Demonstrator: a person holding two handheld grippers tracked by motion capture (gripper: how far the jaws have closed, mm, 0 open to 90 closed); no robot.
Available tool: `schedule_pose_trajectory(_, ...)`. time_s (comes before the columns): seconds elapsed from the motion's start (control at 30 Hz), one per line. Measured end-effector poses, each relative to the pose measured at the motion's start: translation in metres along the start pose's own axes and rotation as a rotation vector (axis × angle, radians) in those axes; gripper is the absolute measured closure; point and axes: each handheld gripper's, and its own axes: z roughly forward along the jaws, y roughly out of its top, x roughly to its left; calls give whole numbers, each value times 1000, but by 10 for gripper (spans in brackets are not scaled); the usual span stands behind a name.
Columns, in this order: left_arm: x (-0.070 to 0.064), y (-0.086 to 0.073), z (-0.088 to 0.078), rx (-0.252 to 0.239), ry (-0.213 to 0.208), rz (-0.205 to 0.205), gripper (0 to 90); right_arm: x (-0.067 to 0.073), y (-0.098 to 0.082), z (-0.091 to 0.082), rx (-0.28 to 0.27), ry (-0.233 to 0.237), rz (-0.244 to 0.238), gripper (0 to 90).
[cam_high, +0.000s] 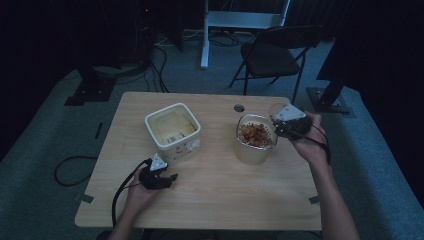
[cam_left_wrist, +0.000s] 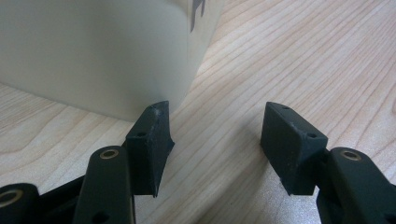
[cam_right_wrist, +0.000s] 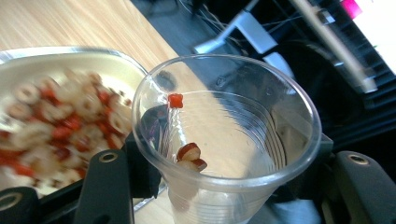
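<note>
Clear ribbed plastic cup (cam_right_wrist: 224, 140) sits pinched between my right fingers (cam_right_wrist: 224, 182), which are closed on its lower wall, one black pad on either side. It is tipped over, mouth toward the camera. Inside it a few pieces remain: a small red cube (cam_right_wrist: 175, 100) clinging to the wall near the rim, and a couple of red-and-pale bits (cam_right_wrist: 190, 156) lying lower down. Just beside the cup's rim, on the side of my left-hand pad in this view, is the translucent square-cornered container of red and pale ring-shaped pieces (cam_high: 256, 136), its rim close to the cup's; I cannot tell whether they touch. In the high view my right hand (cam_high: 306, 137) holds that gripper at the container's far right edge, above the light wooden worktop (cam_high: 220, 185).

My left fingers (cam_left_wrist: 217, 144) stand wide apart with nothing between them, hovering low over bare wood grain. Just ahead of the one pad is the rounded corner of the cream-coloured square plastic tub (cam_high: 172, 131), open-topped, with a printed label on its side. The pad is near that corner, apart from it. My left hand (cam_high: 142, 192) rests on the worktop near its front edge.
</note>
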Motion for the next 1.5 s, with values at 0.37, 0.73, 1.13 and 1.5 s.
schedule_pose_trajectory(0.37,0,0,0,-4,-1,-3,431,-17,-17,-4,-118,143,269,404)
schedule_pose_trajectory(0.73,0,0,1,-6,-2,-2,428,-12,-13,-4,-161,203,307,401)
schedule_pose_trajectory(1.13,-1,0,1,-5,0,-4,426,1,-2,0,-188,237,310,398)
schedule_pose_trajectory(1.5,0,0,1,-3,-1,-1,425,13,19,6,-227,284,301,397)
